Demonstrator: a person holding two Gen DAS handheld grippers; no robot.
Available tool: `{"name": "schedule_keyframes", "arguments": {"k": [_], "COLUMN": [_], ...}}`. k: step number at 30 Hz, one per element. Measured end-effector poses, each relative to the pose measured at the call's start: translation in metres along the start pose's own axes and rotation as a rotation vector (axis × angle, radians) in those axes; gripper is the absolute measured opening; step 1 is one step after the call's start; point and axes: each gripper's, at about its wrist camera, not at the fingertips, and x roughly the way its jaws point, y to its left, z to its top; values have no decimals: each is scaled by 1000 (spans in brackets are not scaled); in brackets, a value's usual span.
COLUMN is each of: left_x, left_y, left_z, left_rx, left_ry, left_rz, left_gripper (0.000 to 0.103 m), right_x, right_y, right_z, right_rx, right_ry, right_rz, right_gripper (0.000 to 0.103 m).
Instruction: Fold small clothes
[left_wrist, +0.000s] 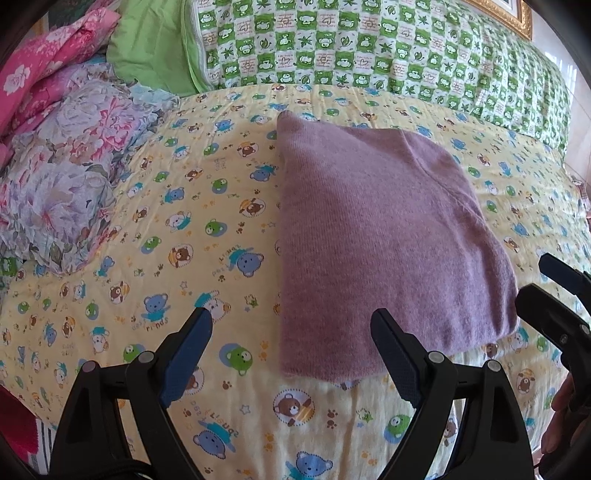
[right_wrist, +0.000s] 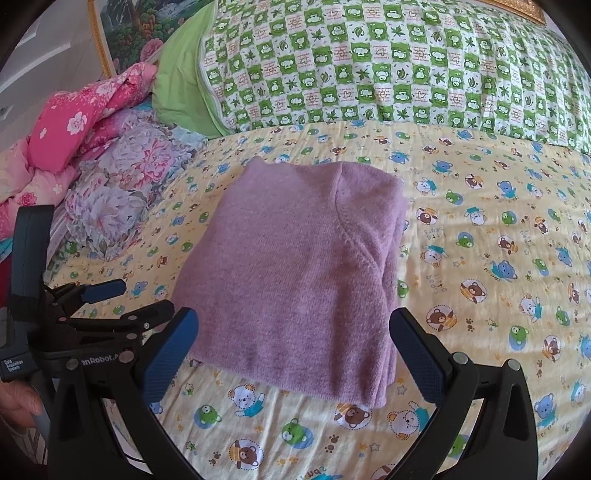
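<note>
A mauve knitted garment (left_wrist: 376, 236) (right_wrist: 295, 266) lies folded into a flat rectangle on the yellow bear-print sheet (left_wrist: 207, 229) (right_wrist: 480, 236). My left gripper (left_wrist: 291, 325) hovers open at its near left corner, holding nothing. My right gripper (right_wrist: 295, 328) is open just short of the garment's near edge, also holding nothing. In the left wrist view the right gripper's fingers (left_wrist: 546, 306) show at the right edge. The left gripper (right_wrist: 122, 299) appears at the left of the right wrist view, beside the garment.
A green-and-white patterned quilt (left_wrist: 369, 48) (right_wrist: 388, 62) lies across the back. A crumpled floral cloth (left_wrist: 70, 166) (right_wrist: 122, 188) and pink bedding (left_wrist: 44, 62) (right_wrist: 74, 122) are piled on the left. A hand (right_wrist: 18, 402) holds the left gripper's handle.
</note>
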Motion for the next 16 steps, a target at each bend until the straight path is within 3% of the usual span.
{"name": "schedule_keyframes", "arguments": {"k": [16], "left_x": [9], "left_y": [-10], "left_z": [19], "left_rx": [3], "left_ry": [30], "left_rz": [-29], "left_gripper": [88], "right_x": [13], "right_y": [-16], "right_z": [15], "right_rx": [30], "right_ry": [36], "right_rz": [13], "right_gripper": [103]}}
